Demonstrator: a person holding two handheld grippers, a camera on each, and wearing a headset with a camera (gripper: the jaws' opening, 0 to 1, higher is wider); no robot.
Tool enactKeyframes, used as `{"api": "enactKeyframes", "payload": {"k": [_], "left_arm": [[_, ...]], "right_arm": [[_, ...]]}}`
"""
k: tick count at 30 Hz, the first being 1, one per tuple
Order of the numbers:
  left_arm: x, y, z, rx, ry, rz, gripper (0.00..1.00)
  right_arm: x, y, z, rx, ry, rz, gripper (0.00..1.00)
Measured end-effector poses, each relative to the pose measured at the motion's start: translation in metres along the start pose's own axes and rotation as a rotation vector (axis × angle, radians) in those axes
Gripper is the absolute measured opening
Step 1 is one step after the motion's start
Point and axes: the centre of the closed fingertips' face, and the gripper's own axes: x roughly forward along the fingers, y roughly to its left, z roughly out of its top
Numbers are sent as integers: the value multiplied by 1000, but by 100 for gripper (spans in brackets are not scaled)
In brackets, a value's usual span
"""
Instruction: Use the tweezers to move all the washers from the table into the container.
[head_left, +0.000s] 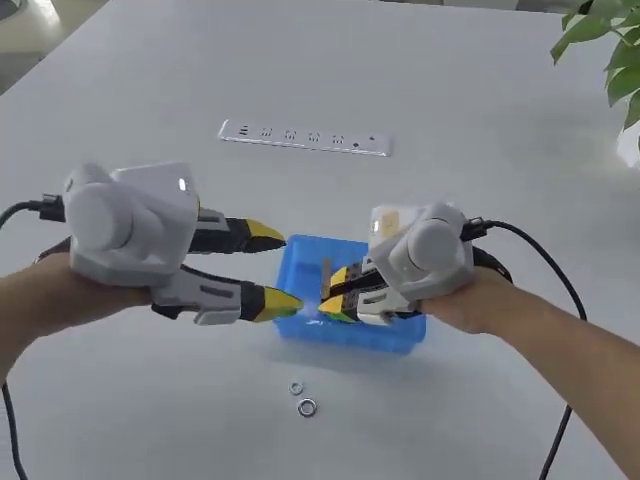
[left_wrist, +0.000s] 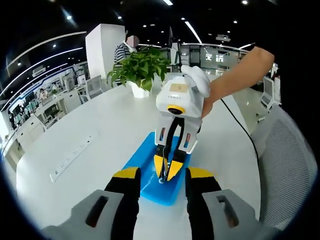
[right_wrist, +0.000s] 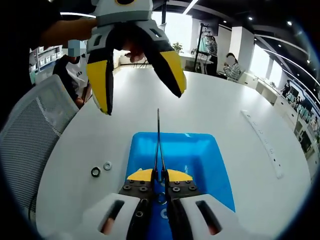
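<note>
My right gripper (head_left: 338, 296) is shut on a pair of thin tweezers (right_wrist: 158, 145), which point out over the blue container (right_wrist: 200, 160). The tweezers (head_left: 327, 274) hang just above the container (head_left: 352, 332) in the head view. Two washers (head_left: 296, 387) (head_left: 307, 407) lie on the white table in front of the container; in the right gripper view they are a dark washer (right_wrist: 95, 172) and a pale washer (right_wrist: 107, 165) to the container's left. My left gripper (head_left: 272, 268) stands open at the container's left edge, with nothing between its fingers, facing the right gripper (left_wrist: 169, 167).
A white power strip (head_left: 305, 138) lies on the table beyond the container. Plant leaves (head_left: 605, 50) reach in at the far right corner. A mesh office chair (right_wrist: 27, 135) stands beside the table. People stand in the background of the room.
</note>
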Motion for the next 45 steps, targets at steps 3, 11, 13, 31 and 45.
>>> {"api": "enactKeyframes", "payload": {"k": [3,11,13,31,45], "left_arm": [[8,1,2,24,9,-29,32],[25,1,1,76,44,-89,20],[29,0,1,85,50,-102,17],[37,-6,-4,154,73,-160,6],[39,-8,4,142,48,-200,5]], "right_arm": [[1,1,-2,3,0,2,8],[2,0,-4,14,-10,5,8],[2,0,-4,12,-9,5,8],[2,1,-4,-9,7,10,9],[2,2,-5,-19,12,19,9]]}}
